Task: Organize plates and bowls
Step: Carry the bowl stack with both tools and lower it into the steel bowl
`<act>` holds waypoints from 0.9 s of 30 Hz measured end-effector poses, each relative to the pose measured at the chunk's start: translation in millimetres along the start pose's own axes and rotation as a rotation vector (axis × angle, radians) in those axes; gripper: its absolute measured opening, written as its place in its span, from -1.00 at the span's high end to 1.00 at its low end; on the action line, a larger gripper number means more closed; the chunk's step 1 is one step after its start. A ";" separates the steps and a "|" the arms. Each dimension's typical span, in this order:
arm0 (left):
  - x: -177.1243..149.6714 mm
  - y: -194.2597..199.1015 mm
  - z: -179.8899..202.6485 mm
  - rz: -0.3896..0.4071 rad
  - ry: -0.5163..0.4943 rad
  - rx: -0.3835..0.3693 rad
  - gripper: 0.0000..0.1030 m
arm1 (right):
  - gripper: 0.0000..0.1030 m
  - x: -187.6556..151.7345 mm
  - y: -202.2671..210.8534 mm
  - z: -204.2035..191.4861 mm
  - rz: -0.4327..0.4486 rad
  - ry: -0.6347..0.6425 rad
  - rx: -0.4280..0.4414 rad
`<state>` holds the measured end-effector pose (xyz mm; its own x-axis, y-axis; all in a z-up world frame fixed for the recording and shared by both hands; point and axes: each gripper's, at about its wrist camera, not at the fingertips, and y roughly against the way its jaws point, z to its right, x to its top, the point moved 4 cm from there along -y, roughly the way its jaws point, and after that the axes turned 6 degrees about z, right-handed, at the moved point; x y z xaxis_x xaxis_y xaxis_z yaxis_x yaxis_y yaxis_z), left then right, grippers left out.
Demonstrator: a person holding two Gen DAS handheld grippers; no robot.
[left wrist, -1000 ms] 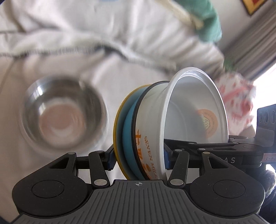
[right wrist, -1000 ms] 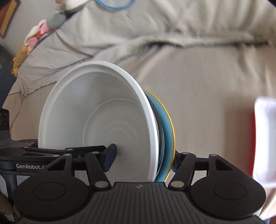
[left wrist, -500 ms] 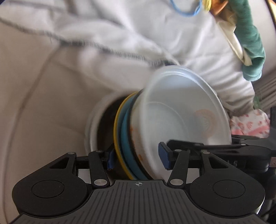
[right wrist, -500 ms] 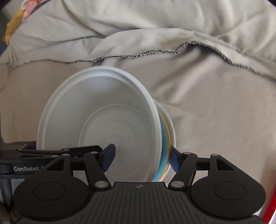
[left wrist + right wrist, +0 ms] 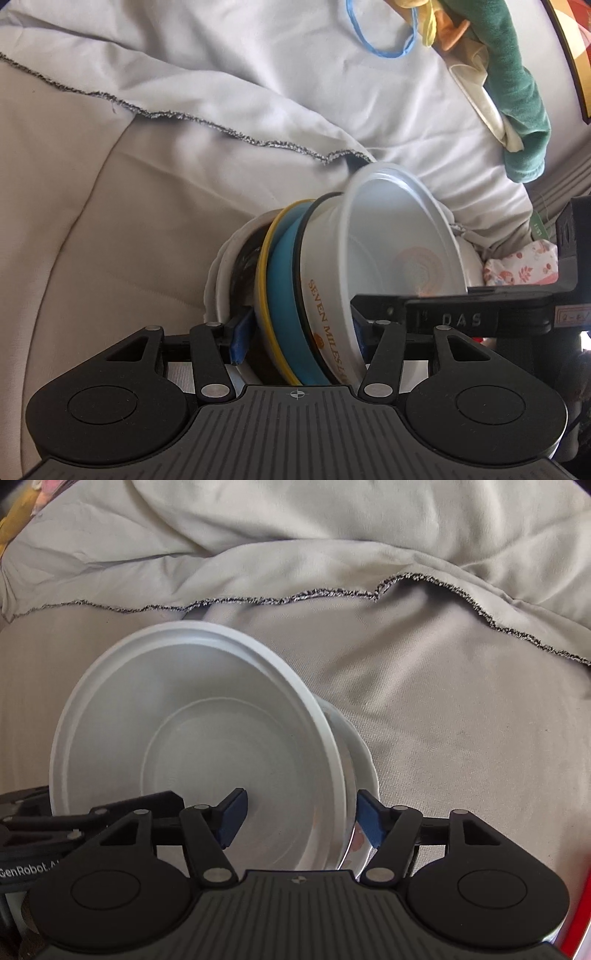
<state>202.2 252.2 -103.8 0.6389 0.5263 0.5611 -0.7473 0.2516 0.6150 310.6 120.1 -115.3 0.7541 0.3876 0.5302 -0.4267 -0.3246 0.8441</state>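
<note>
A nested stack fills both views: a white plastic bowl (image 5: 391,258) printed with orange letters sits in a blue bowl with a yellow rim (image 5: 280,288), over a dark dish inside a white ceramic bowl (image 5: 218,273) on the bed. My left gripper (image 5: 295,332) is shut on the stack, one pad behind the blue bowl, the other inside the white bowl. My right gripper (image 5: 299,818) clamps the same stack from the opposite side, one pad inside the white bowl (image 5: 199,753), the other outside its rim. The white ceramic bowl (image 5: 364,760) shows under it.
A beige sheet (image 5: 461,720) and a rumpled white blanket with a dark stitched edge (image 5: 229,133) cover the bed. A blue hair band (image 5: 384,40) and green and yellow cloths (image 5: 517,96) lie at the far side. A red-edged object (image 5: 581,904) is at right.
Both grippers carried the stack away from a steel bowl, tilted it flatter and lowered it into the white ceramic bowl on the sheet.
</note>
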 end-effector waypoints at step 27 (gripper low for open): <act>-0.7 7.1 -11.1 -0.016 0.052 -0.064 0.03 | -0.11 -0.6 22.3 3.5 0.030 -0.038 0.016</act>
<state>194.4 262.6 -106.0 0.6416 0.5626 0.5214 -0.7485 0.3107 0.5858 302.4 109.6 -97.0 0.7600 0.3442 0.5512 -0.4413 -0.3494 0.8266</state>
